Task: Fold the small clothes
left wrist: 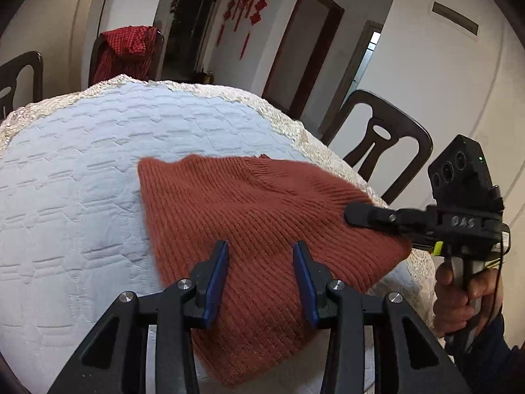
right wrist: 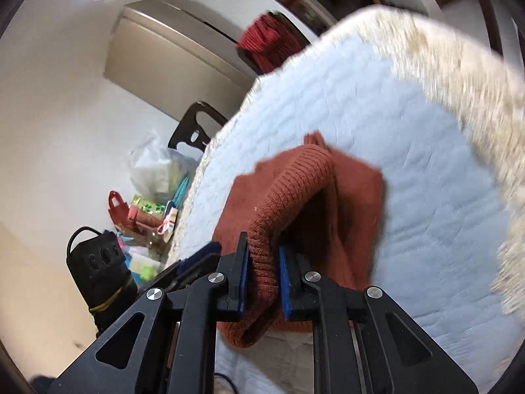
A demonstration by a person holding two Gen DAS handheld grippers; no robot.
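Fold under way on rust knit garment (left wrist: 262,229), spread on white quilted table cover (left wrist: 82,164). Step in hand, by judgement: one edge gathered for carrying over the rest. Right gripper (right wrist: 262,277) clamped on a thick ribbed roll of the knit, blue pads (right wrist: 284,287) pressing it from both sides; cloth bulging above and below the fingertips, remainder trailing ahead of them onto the cover. Same gripper seen from the left wrist view at the garment's right edge, a hand (left wrist: 466,295) on its handle. Left gripper (left wrist: 261,279) partly open, hovering over the near part of the knit; fabric showing in the gap between the fingers, no pinch visible, contact with pads not clear. Next move likely calls for lifting the held edge across toward the far side, left fingers pinning or catching the near edge to stop the whole piece sliding.
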